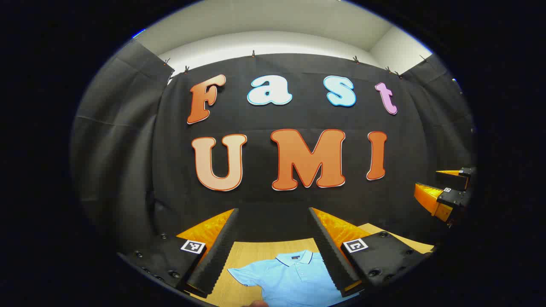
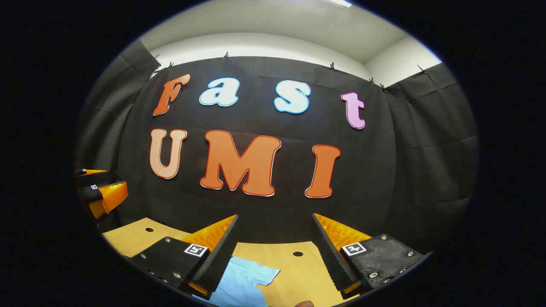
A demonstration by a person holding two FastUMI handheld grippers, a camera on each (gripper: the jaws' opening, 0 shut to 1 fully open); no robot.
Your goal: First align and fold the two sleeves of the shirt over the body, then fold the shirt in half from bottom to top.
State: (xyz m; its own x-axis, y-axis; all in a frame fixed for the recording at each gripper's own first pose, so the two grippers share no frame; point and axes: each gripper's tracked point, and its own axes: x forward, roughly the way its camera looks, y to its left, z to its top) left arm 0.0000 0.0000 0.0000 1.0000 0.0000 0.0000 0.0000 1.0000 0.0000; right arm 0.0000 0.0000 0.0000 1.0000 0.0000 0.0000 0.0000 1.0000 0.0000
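A light blue polo shirt lies flat on the wooden table, collar toward the far wall, one short sleeve spread to the left. My left gripper hovers above it, open, with nothing between its fingers. In the right gripper view the shirt's other sleeve lies on the table just inside the left finger. My right gripper is open and empty, held above the table. The right gripper shows at the far right of the left gripper view, and the left gripper at the far left of the right gripper view.
The black cloth wall hangs close behind the table's far edge. Small round holes dot the tabletop. A fingertip peeks in at the bottom edge of the right gripper view.
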